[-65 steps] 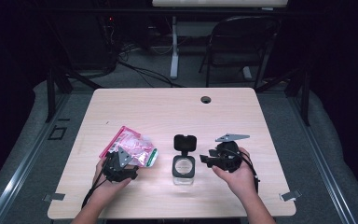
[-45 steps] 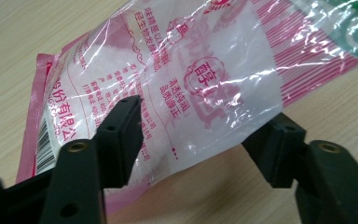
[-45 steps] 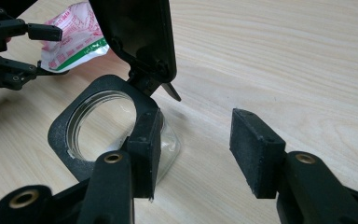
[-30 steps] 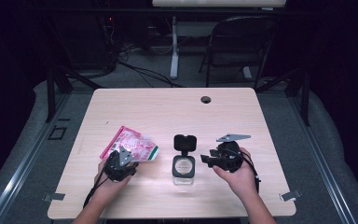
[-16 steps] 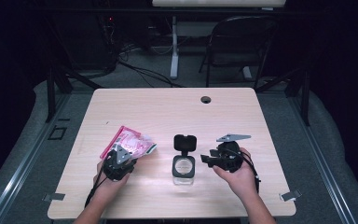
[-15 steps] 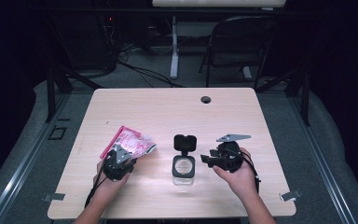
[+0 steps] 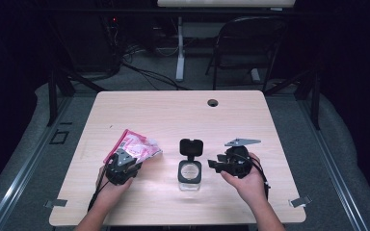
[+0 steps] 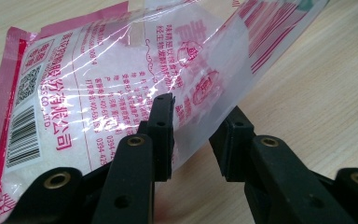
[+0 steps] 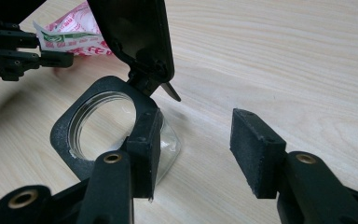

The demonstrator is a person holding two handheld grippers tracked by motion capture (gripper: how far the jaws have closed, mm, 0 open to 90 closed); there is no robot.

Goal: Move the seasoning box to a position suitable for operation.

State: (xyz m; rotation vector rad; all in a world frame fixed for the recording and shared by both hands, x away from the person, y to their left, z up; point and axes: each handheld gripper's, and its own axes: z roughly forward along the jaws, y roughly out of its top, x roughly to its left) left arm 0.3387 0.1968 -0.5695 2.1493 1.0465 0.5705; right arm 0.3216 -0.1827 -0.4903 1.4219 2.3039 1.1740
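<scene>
A pink-and-clear bag of white granules (image 7: 134,145) lies at the table's front left. My left gripper (image 7: 126,159) is at its near end. In the left gripper view the jaws (image 8: 196,126) have just been closing, and they pinch the bag (image 8: 98,93) so that its film bulges up between the pads. A clear jar (image 7: 190,172) with a black collar stands at the front middle, its flip lid (image 7: 191,146) swung open. My right gripper (image 7: 213,165) stands open just right of it. In the right gripper view one fingertip (image 9: 144,149) is in front of the jar (image 9: 100,123); nothing is between the jaws.
The wooden table (image 7: 183,115) has a round cable hole (image 7: 213,102) near its far edge. A dark folding chair (image 7: 250,43) and a white desk leg (image 7: 179,48) stand on the floor beyond it. Cables trail from both grippers over the front edge.
The left jaws have closed on the bag's near end, and the bag has bunched and lifted there. Both hands have stayed in place, and the jar has not moved.
</scene>
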